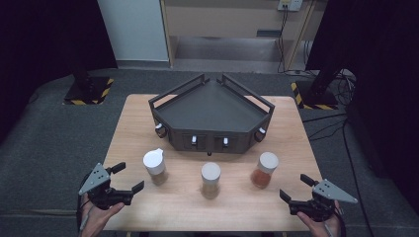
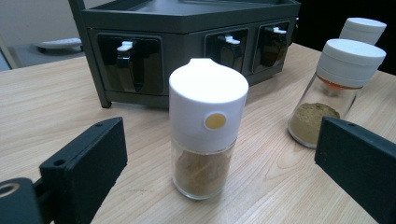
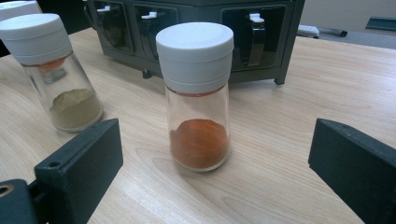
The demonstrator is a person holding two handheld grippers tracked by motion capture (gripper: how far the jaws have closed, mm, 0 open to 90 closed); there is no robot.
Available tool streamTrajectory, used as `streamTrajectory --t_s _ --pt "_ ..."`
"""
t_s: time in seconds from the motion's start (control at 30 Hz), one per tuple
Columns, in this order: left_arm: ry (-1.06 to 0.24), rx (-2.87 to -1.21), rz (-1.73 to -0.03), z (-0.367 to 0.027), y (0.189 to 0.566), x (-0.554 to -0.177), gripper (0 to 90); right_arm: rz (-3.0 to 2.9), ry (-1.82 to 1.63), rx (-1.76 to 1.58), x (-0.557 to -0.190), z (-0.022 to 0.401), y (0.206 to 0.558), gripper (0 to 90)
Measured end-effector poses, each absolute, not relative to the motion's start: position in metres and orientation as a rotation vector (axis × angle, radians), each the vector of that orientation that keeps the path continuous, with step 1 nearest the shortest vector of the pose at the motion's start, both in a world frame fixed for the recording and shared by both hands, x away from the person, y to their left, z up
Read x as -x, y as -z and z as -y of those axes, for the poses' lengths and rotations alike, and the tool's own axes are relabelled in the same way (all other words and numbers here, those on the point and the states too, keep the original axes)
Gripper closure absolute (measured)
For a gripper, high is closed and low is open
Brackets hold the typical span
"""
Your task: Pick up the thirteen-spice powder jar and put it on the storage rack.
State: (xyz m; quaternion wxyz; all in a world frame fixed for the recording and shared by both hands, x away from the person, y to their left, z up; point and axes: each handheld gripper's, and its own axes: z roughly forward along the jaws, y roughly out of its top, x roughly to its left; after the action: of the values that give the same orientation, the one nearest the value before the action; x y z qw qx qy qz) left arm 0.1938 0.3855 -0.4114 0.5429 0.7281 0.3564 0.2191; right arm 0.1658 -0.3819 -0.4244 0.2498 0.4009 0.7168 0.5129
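1. High view. A wooden table point(image 1: 178, 207) carries a dark three-cornered rack point(image 1: 211, 116) at the back and three spice jars in a row in front of it: the brown-spice jar point(image 1: 155, 167) on the left, the tan-spice jar point(image 1: 211, 179) in the middle, the red-spice jar point(image 1: 264, 169) on the right. All three stand upright, apart from each other and from the rack. The left gripper point(image 1: 129, 177) sits at the near left edge, jaws spread wide, holding nothing, near the brown-spice jar but not touching. The right gripper point(image 1: 295, 187) sits at the near right corner, jaws equally wide, empty, near the red-spice jar.

2. Left gripper view. Brown-spice jar point(image 2: 207, 128) stands centred ahead between the two black jaws, which are far apart and clear of it. White domed cap with a round yellow spot. Tan-spice jar point(image 2: 334, 91) further right; rack point(image 2: 187, 44) behind, clips along its front.

3. Right gripper view. Red-spice jar point(image 3: 197, 95) upright, centred ahead between widely parted jaws, no contact. Flat white cap; red powder fills the lower part. Tan-spice jar point(image 3: 56, 70) to the left, rack point(image 3: 196, 32) behind.
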Motion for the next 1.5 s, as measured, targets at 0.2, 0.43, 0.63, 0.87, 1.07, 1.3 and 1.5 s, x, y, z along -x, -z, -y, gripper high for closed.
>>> streamTrajectory --t_s 0.2,0.43,0.63,0.87,1.07,1.3,1.5 --pt "-0.497 -1.734 -0.840 -0.386 0.406 -0.205 1.5 -1.953 -1.396 -1.091 -0.166 0.382 0.424 2.5" --pt "-0.483 -1.758 -0.837 -0.384 0.400 -0.217 1.5 -1.955 -1.392 -1.089 -0.166 0.381 0.424 2.3" --pt "-0.463 -1.784 -0.822 -0.376 0.397 -0.232 1.7 -1.956 -1.390 -1.087 -0.166 0.381 0.424 2.3" --pt "-0.455 -1.793 -0.839 -0.370 0.401 -0.243 2.0 -1.953 -1.396 -1.095 -0.166 0.382 0.424 2.4" --pt "-0.438 -1.799 -0.861 -0.366 0.408 -0.253 2.3 -1.955 -1.398 -1.091 -0.166 0.382 0.425 2.5" --pt "-0.428 -1.794 -0.875 -0.360 0.416 -0.260 3.1 -1.954 -1.399 -1.093 -0.166 0.382 0.425 2.6" --pt "-0.421 -1.790 -0.876 -0.356 0.421 -0.264 5.3 -1.955 -1.400 -1.091 -0.166 0.382 0.425 2.7"
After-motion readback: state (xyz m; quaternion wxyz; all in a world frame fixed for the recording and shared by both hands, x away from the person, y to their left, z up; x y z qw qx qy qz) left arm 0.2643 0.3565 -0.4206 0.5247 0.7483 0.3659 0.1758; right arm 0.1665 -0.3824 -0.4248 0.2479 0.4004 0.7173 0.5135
